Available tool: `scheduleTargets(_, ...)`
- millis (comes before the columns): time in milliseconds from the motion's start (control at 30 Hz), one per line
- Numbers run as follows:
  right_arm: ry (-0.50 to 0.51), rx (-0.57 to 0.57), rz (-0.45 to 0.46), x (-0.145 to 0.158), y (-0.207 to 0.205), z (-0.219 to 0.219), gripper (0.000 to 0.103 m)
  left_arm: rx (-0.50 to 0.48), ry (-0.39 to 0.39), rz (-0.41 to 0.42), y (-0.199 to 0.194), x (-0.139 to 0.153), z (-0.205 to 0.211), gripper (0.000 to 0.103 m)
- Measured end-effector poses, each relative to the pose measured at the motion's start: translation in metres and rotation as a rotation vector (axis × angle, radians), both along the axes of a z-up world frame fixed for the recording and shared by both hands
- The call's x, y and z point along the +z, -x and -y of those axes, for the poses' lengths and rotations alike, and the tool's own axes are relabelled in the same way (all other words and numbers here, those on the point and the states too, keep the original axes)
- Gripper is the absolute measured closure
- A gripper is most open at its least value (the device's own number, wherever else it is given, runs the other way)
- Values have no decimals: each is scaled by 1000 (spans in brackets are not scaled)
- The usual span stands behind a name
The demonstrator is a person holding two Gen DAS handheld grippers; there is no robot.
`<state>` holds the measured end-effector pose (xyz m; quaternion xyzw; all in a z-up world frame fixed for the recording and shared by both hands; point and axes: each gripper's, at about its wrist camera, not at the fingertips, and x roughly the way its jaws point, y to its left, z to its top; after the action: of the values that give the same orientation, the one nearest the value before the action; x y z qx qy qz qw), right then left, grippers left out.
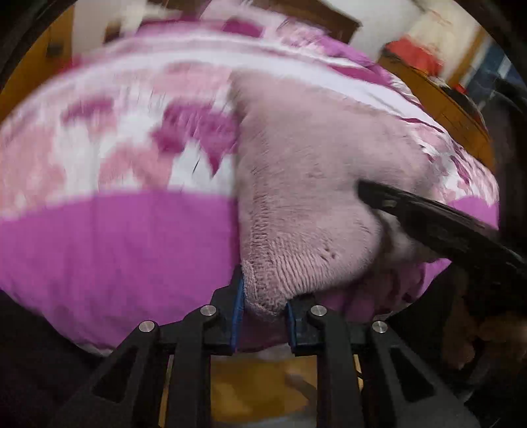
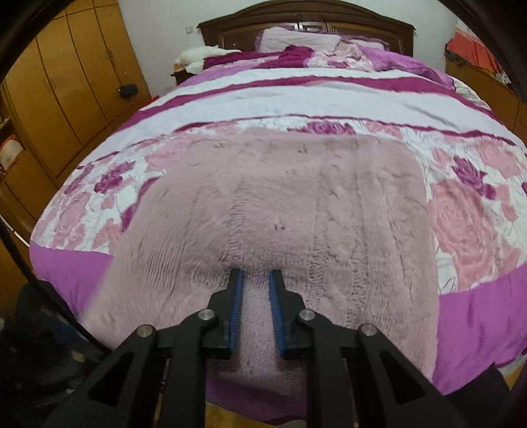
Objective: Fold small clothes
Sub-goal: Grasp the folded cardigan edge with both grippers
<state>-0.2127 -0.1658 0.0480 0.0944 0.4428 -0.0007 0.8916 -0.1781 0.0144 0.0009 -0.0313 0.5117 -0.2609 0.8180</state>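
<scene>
A fuzzy pale pink knit garment (image 2: 296, 204) lies spread on the bed's near end. My right gripper (image 2: 256, 275) is shut on its near edge, fabric pinched between the blue pads. In the left wrist view the same garment (image 1: 306, 184) is bunched, and my left gripper (image 1: 263, 293) is shut on its ribbed corner, lifted a little off the bed. The right gripper's black finger (image 1: 438, 224) reaches across the garment from the right.
The bed has a purple, white and rose-patterned quilt (image 2: 467, 230), with pillows (image 2: 296, 39) and a dark headboard (image 2: 306, 19) at the far end. Wooden wardrobes (image 2: 66, 75) stand left. A wooden dresser (image 1: 438, 98) stands right. Wooden floor (image 1: 263, 391) lies below.
</scene>
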Motion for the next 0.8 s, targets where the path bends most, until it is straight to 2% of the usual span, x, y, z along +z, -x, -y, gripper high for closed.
scheduleTargets(100,3,17,24,4,4,-1,88,-27,69,-38,-1,3,-7,103)
scheduleTargets(167,-25,17,27,11,6,3,87,-72,84,-20,7,15,-17,103)
scheduleTargets(233,-40,5,54,28,7,13,85,-46,107,99,21,41,-40,103)
scheduleTargets(333,-8,-40,122,60,6,38,74,88,133,267,15,91,-64,103)
scheduleTargets(433,-35,-65,148,79,-10,66,66,11,144,319,-15,117,-31,103)
scheduleTargets(500,-35,-102,132,79,-30,82,66,-44,106,308,-47,111,5,103)
scheduleTargets(567,-51,-179,65,56,-57,103,66,-104,18,258,-75,92,37,103)
scheduleTargets(600,-86,-250,-30,29,-74,120,66,-128,-42,192,-96,70,53,103)
scheduleTargets(633,-137,-282,-73,11,-81,132,66,-121,-107,98,-115,39,65,103)
scheduleTargets(667,-206,-310,-66,-6,-83,144,66,-105,-108,76,-122,28,63,103)
scheduleTargets(700,-240,-330,-14,-10,-80,152,66,-81,-80,85,-123,26,58,103)
scheduleTargets(767,-266,-340,24,-6,-75,160,65,-60,-23,96,-120,41,45,103)
scheduleTargets(800,-257,-338,48,-1,-72,161,58,-62,-15,122,-116,48,40,103)
